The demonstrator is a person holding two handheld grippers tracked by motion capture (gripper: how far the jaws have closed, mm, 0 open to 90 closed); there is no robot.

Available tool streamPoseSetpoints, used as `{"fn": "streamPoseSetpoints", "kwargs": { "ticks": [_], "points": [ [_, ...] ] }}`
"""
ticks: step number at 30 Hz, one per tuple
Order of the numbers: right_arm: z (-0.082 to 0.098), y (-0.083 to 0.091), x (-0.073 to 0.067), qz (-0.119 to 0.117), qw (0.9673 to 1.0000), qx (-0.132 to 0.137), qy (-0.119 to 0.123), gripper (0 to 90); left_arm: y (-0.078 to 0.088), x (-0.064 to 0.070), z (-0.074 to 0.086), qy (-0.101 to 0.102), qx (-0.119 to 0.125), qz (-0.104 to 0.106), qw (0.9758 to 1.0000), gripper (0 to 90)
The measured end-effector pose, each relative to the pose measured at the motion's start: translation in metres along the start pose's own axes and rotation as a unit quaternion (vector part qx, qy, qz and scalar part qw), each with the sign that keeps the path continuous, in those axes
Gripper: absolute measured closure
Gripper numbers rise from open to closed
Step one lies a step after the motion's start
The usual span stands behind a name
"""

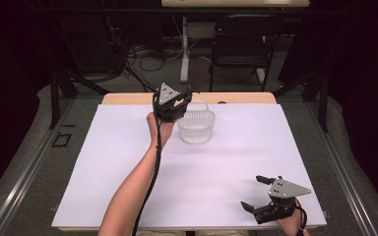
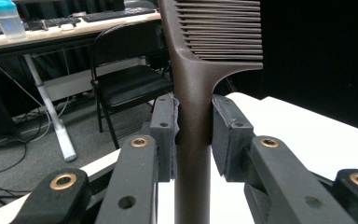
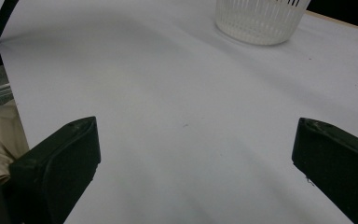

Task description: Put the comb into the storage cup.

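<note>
A white sheet (image 1: pixel 211 172) covers the light wooden bench (image 1: pixel 128 98), whose bare edge shows along the far side. Behind it a black folding metal chair (image 1: pixel 241 42) stands on grey carpet beside a white desk leg (image 1: pixel 184 54), with black cables (image 1: pixel 142 59) lying on the floor. On the far desk stands a clear bottle with a blue cap (image 2: pixel 7 18) near a black keyboard (image 2: pixel 116 14).
</note>
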State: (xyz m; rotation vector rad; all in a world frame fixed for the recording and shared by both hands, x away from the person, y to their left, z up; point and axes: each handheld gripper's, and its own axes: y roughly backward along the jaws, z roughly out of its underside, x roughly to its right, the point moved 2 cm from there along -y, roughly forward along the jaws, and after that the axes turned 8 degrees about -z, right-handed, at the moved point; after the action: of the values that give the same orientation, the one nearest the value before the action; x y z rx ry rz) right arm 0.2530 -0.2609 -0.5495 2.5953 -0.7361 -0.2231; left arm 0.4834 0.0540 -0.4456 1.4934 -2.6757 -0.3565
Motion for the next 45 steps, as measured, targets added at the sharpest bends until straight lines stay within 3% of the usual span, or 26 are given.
{"fn": "streamPoseSetpoints", "kwargs": {
  "ticks": [16,45],
  "points": [
    [0.000,0.000,0.000,-0.001,1.0000,-0.001,-0.001,0.8,-0.008,-0.004,0.012,0.030,0.003,0.005,0.9995,72.1],
    [0.001,0.000,0.000,-0.001,1.0000,-0.003,0.000,0.8,-0.019,-0.001,0.029,0.026,-0.026,0.006,0.9993,72.1]
  ]
}}
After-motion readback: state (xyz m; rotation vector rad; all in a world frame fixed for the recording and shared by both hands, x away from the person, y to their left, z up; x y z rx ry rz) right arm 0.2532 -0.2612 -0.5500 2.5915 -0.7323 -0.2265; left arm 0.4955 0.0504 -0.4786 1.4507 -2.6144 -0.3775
